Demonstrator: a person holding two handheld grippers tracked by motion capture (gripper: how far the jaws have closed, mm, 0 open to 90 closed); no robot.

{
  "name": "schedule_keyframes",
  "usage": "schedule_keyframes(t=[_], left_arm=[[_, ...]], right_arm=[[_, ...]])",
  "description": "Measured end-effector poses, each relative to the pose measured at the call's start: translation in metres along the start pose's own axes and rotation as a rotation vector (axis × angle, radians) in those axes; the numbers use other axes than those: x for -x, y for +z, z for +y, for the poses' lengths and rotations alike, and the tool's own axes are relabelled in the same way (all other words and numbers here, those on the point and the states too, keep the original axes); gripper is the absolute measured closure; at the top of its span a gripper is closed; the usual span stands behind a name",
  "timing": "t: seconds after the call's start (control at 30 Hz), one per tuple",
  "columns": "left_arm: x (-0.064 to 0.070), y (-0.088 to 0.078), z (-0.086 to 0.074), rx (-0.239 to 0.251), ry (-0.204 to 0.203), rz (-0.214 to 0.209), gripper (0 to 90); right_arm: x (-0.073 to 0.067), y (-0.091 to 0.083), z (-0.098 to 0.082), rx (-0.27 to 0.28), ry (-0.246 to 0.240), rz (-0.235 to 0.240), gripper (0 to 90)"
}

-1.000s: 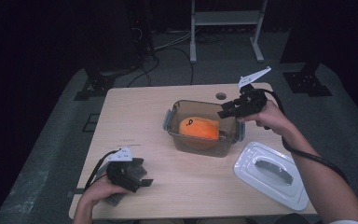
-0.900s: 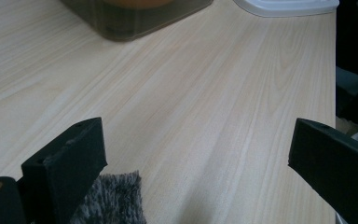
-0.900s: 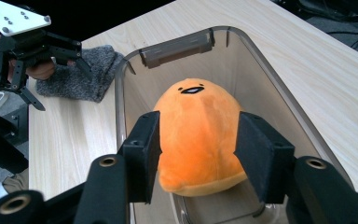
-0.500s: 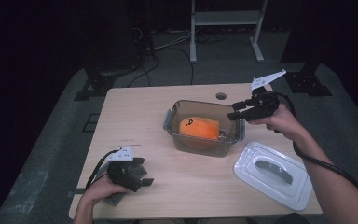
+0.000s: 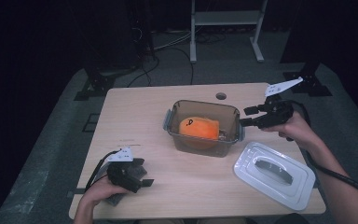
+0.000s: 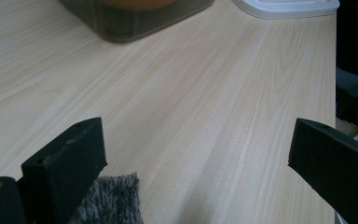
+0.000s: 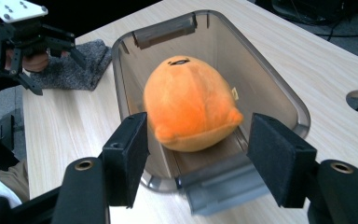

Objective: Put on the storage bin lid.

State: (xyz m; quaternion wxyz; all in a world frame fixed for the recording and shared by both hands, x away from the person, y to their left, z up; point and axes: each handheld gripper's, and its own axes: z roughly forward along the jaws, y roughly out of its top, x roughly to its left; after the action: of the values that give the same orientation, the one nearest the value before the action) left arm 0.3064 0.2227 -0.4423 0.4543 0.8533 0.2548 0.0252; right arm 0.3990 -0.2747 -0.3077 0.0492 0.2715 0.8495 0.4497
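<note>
An orange plush toy [image 7: 190, 109] is lying inside the clear plastic box [image 5: 204, 127] that is sitting near the middle of the table [image 5: 135, 119]. The right tongs [image 5: 248, 116] are hovering just beside the box's right end, their jaws having just been opening and now standing spread, with nothing pressed between them. The left tongs [image 5: 144, 177] are resting low at the near left part of the table on a grey cloth [image 7: 70, 67], their jaws standing wide apart and gripping nothing. The white lid [image 5: 274, 173] is lying flat on the table to the right of the box, apart from it.
</note>
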Motion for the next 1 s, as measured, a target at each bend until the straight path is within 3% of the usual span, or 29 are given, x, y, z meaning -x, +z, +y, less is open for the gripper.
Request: schedule_keyframes(t=[0.6,1.0], left_arm=[[-0.003,-0.003,-0.002,0.014,-0.022,0.022,3.1],[-0.003,-0.008,0.0,0.05,-0.026,0.036,3.1]], right_arm=[[-0.006,-0.014,-0.043,-0.002,0.035,-0.031,33.2],[-0.012,-0.018,-0.065,-0.003,0.044,-0.041,30.9]])
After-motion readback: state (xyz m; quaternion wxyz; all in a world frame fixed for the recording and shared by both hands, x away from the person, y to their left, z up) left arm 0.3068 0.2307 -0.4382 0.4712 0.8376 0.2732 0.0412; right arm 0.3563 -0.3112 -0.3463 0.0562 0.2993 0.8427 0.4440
